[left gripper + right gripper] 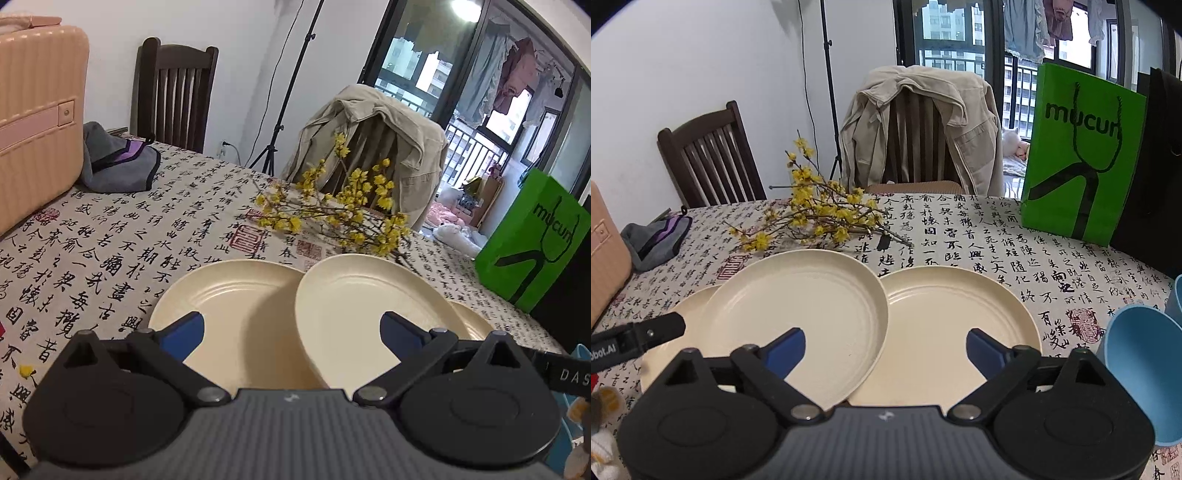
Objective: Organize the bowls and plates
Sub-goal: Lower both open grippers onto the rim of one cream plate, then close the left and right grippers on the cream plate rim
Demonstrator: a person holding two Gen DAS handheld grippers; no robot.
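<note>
A table under a cream cloth printed with black calligraphy (960, 236) carries everything here, with a green paper shopping bag (1078, 155) standing at its far right and a peach ribbed suitcase (33, 122) at its far left. Nearer the cameras lie three round cream plates. The middle cream plate (798, 310) sits tilted, its edges riding over the left cream plate (229, 306) and the right cream plate (960, 325). A spray of yellow blossom twigs (820, 214) lies just behind them, and a light blue plastic cup (1137, 365) lies on its side just beside the right plate.

The right gripper (886, 350) stands wide open with nothing between its blue pads, poised over the seam between the middle and right plates. The left gripper (291, 332) is likewise wide open and empty, above the overlap of the left and middle plates.

The risk, as I judge it, is the propped middle plate: a pad closing on only its raised rim could lever it sideways, so it slides off and clatters. A sweep too far right could knock the blue cup rolling.
</note>
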